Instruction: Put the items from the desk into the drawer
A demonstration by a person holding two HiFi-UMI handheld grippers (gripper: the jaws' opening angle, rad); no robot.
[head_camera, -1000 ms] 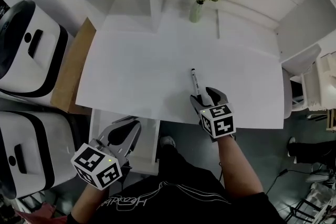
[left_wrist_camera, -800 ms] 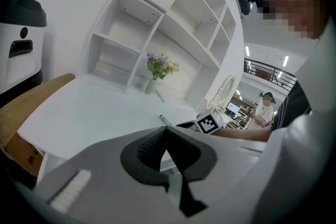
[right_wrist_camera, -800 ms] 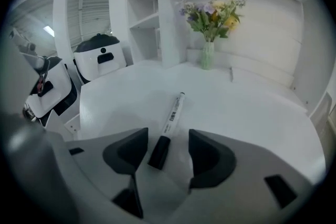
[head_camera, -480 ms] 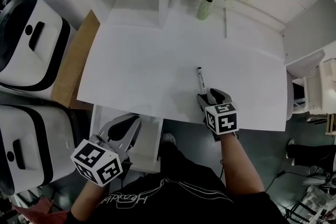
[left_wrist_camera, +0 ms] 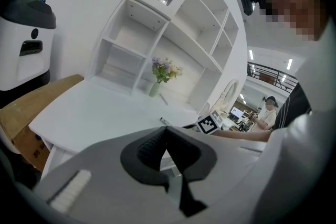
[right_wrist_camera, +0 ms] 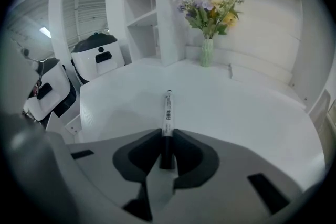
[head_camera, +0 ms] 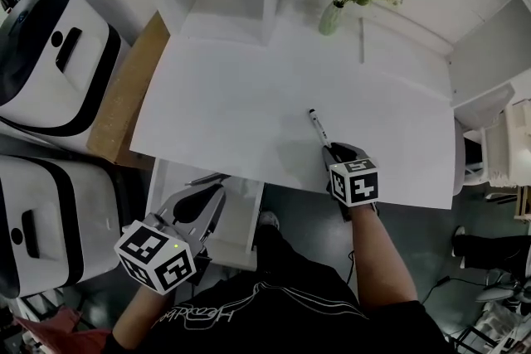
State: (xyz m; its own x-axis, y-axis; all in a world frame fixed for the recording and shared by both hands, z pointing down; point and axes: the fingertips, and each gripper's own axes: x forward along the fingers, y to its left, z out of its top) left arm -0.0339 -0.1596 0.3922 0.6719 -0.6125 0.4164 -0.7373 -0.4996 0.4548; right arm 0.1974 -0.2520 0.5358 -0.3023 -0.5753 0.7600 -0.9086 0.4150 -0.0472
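Marker (right_wrist_camera: 167, 113) lies on the desk (head_camera: 249, 112), near end pinched by the right gripper (right_wrist_camera: 167, 139), whose jaws have just closed. Left gripper (head_camera: 199, 199), clamped on nothing, hovers above the pulled-out drawer (head_camera: 253, 220); stowing remains.

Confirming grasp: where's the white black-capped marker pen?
Head view: pen at the white desk's near edge, right side, between the right gripper's jaws, just closed on it.
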